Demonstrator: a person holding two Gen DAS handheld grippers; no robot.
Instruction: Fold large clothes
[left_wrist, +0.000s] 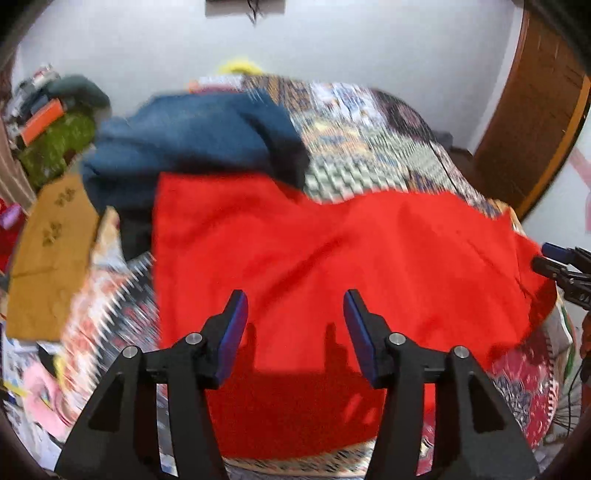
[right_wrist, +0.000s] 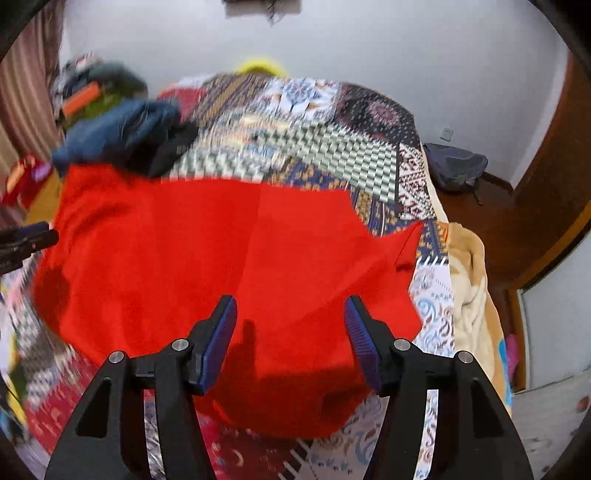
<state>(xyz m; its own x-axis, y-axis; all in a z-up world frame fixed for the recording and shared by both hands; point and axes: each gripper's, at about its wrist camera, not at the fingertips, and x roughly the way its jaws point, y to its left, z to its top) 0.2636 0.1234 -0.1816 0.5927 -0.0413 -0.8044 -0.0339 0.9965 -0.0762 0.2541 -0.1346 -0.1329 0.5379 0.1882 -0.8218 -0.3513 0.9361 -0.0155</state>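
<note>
A large red garment (left_wrist: 332, 266) lies spread on the patterned bedspread (left_wrist: 369, 147); it also shows in the right wrist view (right_wrist: 203, 251), with a sleeve tip pointing right (right_wrist: 406, 240). My left gripper (left_wrist: 295, 302) is open and empty, held above the garment's near part. My right gripper (right_wrist: 290, 306) is open and empty, above the garment's near right part. The right gripper shows at the right edge of the left wrist view (left_wrist: 554, 258). The left gripper shows at the left edge of the right wrist view (right_wrist: 33, 236). Both views are motion-blurred.
A blue garment (left_wrist: 192, 136) lies bunched at the far left of the bed, touching the red one. A mustard cloth (left_wrist: 48, 254) lies at the left. A beige blanket (right_wrist: 476, 295) hangs at the bed's right edge. A cluttered pile (left_wrist: 48, 114) and a wooden door (left_wrist: 535, 122) flank the bed.
</note>
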